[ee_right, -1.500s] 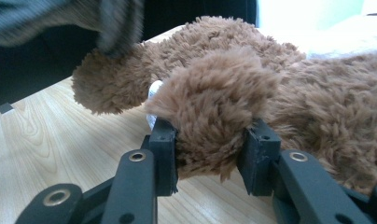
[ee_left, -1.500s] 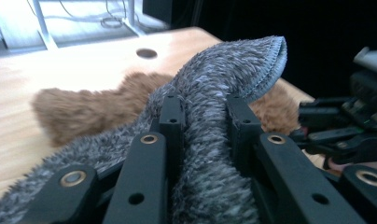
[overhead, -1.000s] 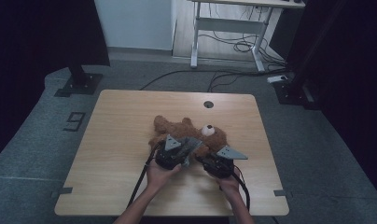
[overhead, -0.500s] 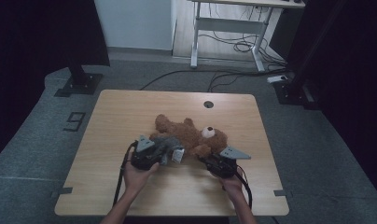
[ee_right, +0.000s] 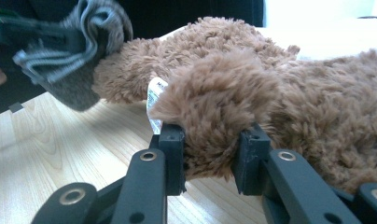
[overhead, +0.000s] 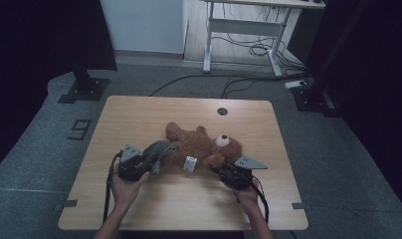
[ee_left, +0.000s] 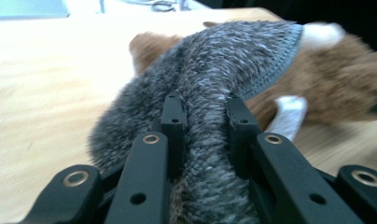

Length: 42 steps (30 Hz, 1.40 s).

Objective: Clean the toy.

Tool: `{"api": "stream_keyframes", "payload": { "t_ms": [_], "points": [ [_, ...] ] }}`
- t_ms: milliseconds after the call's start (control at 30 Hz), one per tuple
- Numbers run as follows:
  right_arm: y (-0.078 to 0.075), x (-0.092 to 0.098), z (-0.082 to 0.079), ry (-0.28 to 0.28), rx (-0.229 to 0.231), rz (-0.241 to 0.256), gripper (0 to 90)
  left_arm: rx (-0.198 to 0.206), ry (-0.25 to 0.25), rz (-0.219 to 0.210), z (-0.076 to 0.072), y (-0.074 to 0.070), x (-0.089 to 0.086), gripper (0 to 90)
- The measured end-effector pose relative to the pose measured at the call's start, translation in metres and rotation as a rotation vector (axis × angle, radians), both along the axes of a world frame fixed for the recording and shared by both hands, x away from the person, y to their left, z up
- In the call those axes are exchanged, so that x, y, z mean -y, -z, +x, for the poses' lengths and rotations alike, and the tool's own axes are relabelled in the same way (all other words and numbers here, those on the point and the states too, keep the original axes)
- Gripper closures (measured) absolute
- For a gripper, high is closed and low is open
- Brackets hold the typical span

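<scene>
Left gripper [ee_left: 203,114] clamps grey fuzzy cloth [ee_left: 224,70] hiding the bear [overhead: 204,147]; right gripper [ee_right: 210,144] pinches its paw [ee_right: 214,112].

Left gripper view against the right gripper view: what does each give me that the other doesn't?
Left gripper view: the left gripper with its jaws shut on the grey fuzzy garment, whose ribbed edge lies across the teddy bear.

Right gripper view: the right gripper with its jaws shut on a brown limb of the bear, and the left gripper farther off.

Both: bear, garment, white tag, wooden table.
</scene>
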State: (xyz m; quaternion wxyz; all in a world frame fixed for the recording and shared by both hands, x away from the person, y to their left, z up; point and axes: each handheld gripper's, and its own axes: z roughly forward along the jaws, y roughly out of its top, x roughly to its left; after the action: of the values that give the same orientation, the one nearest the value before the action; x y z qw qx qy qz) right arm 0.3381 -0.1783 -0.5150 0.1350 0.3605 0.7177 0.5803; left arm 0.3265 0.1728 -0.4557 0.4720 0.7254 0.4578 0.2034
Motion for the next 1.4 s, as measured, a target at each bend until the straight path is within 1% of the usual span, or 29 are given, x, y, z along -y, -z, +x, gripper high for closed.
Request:
{"api": "stream_keyframes", "payload": {
  "t_ms": [33, 67, 133, 200, 233, 267, 300, 333, 367, 400, 433, 467, 500, 533, 600, 633, 667, 733, 833, 967, 1000, 1033, 1067, 1100, 1200, 1300, 1333, 1367, 1400],
  "points": [
    [0.000, 0.000, 0.000, 0.000, 0.000, 0.000, 69.2, 0.008, 0.019, 0.001, 0.000, -0.005, 0.009, 73.1],
    [0.000, 0.000, 0.000, 0.000, 0.000, 0.000, 69.2, 0.008, 0.019, 0.001, 0.000, -0.005, 0.009, 73.1],
    [0.000, 0.000, 0.000, 0.001, 0.001, -0.001, 69.2, 0.020, 0.050, 0.004, 0.002, -0.012, 0.025, 73.2],
    [0.000, 0.000, 0.000, 0.002, 0.000, 0.001, 69.2, 0.027, 0.076, 0.012, 0.004, -0.017, 0.041, 73.4],
    [0.000, 0.000, 0.000, 0.002, 0.000, 0.001, 69.1, 0.030, 0.095, 0.015, 0.007, -0.018, 0.056, 73.6],
    [0.000, 0.000, 0.000, 0.002, 0.000, 0.001, 69.1, 0.025, 0.107, 0.012, 0.010, -0.017, 0.066, 73.7],
    [0.000, 0.000, 0.000, 0.002, 0.000, 0.001, 69.1, 0.025, 0.107, 0.012, 0.010, -0.017, 0.066, 73.8],
    [0.000, 0.000, -0.001, 0.001, 0.001, 0.000, 69.1, 0.017, 0.124, 0.029, 0.014, -0.015, 0.081, 73.8],
    [0.000, 0.000, -0.001, 0.001, 0.001, 0.000, 69.1, 0.017, 0.124, 0.029, 0.014, -0.015, 0.081, 73.9],
    [0.000, 0.000, -0.001, 0.000, 0.001, -0.001, 69.1, 0.006, 0.145, 0.044, 0.017, -0.011, 0.096, 73.9],
    [0.000, 0.000, -0.001, 0.000, 0.001, -0.001, 69.1, 0.006, 0.145, 0.044, 0.017, -0.011, 0.096, 74.0],
    [0.000, 0.000, -0.001, 0.000, 0.000, -0.001, 69.1, -0.006, 0.162, 0.063, 0.018, -0.007, 0.109, 74.0],
    [0.000, 0.000, -0.001, 0.000, 0.000, -0.001, 69.1, -0.015, 0.168, 0.075, 0.019, -0.003, 0.115, 74.0],
    [0.000, 0.000, -0.001, 0.000, 0.000, -0.001, 69.1, -0.015, 0.168, 0.075, 0.019, -0.003, 0.115, 74.0],
    [0.000, 0.000, -0.001, -0.001, 0.000, -0.001, 69.1, -0.030, 0.172, 0.095, 0.020, 0.003, 0.120, 74.0],
    [0.000, 0.000, -0.001, -0.001, 0.001, -0.002, 69.1, -0.047, 0.170, 0.105, 0.022, 0.009, 0.119, 74.0],
    [0.000, 0.000, -0.001, -0.001, 0.001, -0.002, 69.1, -0.047, 0.170, 0.105, 0.022, 0.009, 0.119, 74.0],
    [0.000, 0.000, -0.001, -0.001, 0.001, -0.005, 69.1, -0.063, 0.164, 0.103, 0.023, 0.017, 0.114, 74.0],
    [0.000, 0.001, -0.001, -0.004, 0.002, -0.007, 69.1, -0.066, 0.155, 0.110, 0.022, 0.019, 0.108, 74.1],
    [0.001, 0.001, 0.000, -0.005, 0.000, -0.008, 69.1, -0.057, 0.141, 0.109, 0.019, 0.018, 0.098, 74.1],
    [0.001, 0.002, 0.000, -0.005, -0.001, -0.007, 69.1, -0.052, 0.129, 0.101, 0.018, 0.017, 0.089, 74.1],
    [0.001, 0.002, 0.000, -0.006, -0.001, -0.008, 69.0, -0.052, 0.129, 0.101, 0.018, 0.017, 0.089, 74.1],
    [0.001, 0.002, 0.000, -0.006, 0.000, -0.008, 69.0, -0.051, 0.113, 0.088, 0.017, 0.016, 0.080, 74.1],
    [0.001, 0.002, 0.000, -0.006, 0.000, -0.008, 69.0, -0.051, 0.113, 0.088, 0.017, 0.016, 0.080, 74.1],
    [0.002, 0.003, 0.000, -0.011, 0.000, -0.008, 69.0, -0.050, 0.076, 0.080, 0.017, 0.015, 0.061, 74.1],
    [0.002, 0.003, -0.001, -0.014, -0.002, -0.010, 69.0, -0.051, 0.047, 0.075, 0.016, 0.018, 0.045, 74.2],
    [0.002, 0.003, -0.001, -0.015, -0.001, -0.012, 69.0, -0.053, 0.032, 0.073, 0.015, 0.020, 0.035, 74.2],
    [0.002, 0.003, -0.001, -0.015, -0.002, -0.013, 69.0, -0.053, 0.032, 0.073, 0.015, 0.020, 0.035, 74.2],
    [0.002, 0.003, -0.001, -0.016, -0.002, -0.013, 69.0, -0.057, 0.022, 0.073, 0.014, 0.023, 0.029, 74.2]
  ]
}}
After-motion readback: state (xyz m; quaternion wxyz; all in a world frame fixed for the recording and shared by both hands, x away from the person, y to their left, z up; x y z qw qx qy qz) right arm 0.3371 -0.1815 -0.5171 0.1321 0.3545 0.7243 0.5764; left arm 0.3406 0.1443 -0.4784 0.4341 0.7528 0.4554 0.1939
